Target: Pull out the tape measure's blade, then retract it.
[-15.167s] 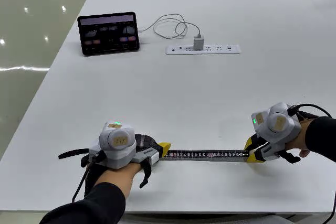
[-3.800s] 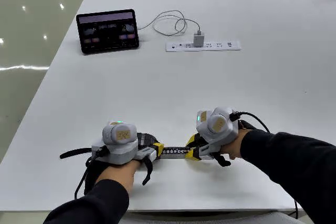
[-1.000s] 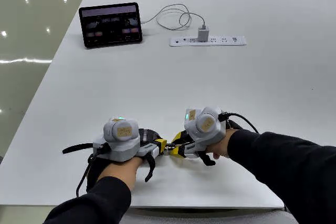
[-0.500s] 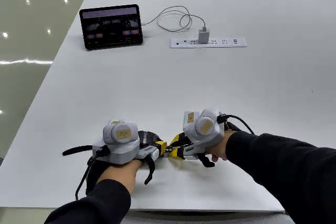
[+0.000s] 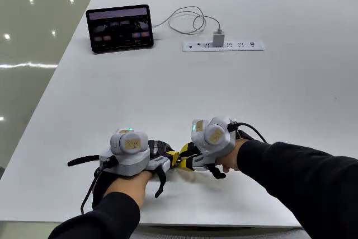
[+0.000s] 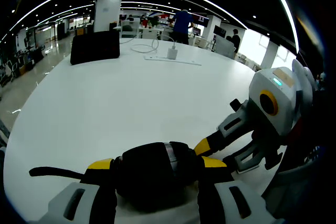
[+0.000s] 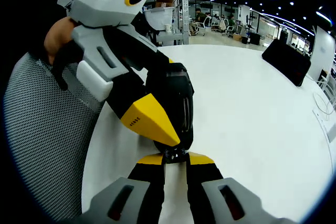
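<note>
The black tape measure (image 5: 158, 149) lies on the white table (image 5: 224, 93) near its front edge. My left gripper (image 5: 166, 155) is shut on the case, which sits between the yellow-tipped jaws in the left gripper view (image 6: 157, 174). My right gripper (image 5: 182, 163) faces it from the right, almost touching. In the right gripper view the case (image 7: 176, 100) stands just ahead, and my right gripper (image 7: 176, 159) is shut on the blade's end hook (image 7: 175, 153) at the case mouth. Hardly any blade shows between case and jaws.
A dark tablet (image 5: 119, 28) stands at the back left. A white power strip (image 5: 224, 45) with a charger and a looped cable (image 5: 184, 22) lies behind the middle. A black strap (image 5: 81, 160) trails left of the case. A mesh chair back (image 7: 47, 145) sits beyond the table edge.
My right gripper has travelled left toward the left one, still holding the blade's end. The exposed blade has shrunk from a long stretch to almost nothing. The left gripper stayed put.
</note>
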A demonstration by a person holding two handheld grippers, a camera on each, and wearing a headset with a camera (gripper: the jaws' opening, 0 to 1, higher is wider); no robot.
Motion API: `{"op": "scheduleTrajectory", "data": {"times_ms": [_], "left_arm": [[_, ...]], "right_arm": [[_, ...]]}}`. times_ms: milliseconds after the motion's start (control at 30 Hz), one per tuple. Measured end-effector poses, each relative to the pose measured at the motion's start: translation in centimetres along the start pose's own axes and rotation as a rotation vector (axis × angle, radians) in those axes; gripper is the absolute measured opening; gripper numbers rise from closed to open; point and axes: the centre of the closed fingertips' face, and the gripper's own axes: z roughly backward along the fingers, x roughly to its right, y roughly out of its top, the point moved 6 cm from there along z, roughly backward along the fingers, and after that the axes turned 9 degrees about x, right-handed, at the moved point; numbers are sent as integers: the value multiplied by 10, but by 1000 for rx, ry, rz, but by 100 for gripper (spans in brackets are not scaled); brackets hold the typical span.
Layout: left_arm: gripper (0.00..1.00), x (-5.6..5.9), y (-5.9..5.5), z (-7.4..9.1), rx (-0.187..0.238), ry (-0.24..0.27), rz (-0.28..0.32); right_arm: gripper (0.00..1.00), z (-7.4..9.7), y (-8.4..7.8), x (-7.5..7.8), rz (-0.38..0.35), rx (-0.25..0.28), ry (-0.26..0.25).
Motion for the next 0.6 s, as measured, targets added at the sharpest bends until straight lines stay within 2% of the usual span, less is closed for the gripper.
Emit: {"op": "scheduleTrajectory", "data": {"times_ms": [67,600], "left_arm": [[58,0,0,0,-1,-2,-4],[58,0,0,0,1,-2,0]], "right_arm": [[11,-1,0,0,10,-11,6],[11,0,-1,0,-19,-1,5]]}}
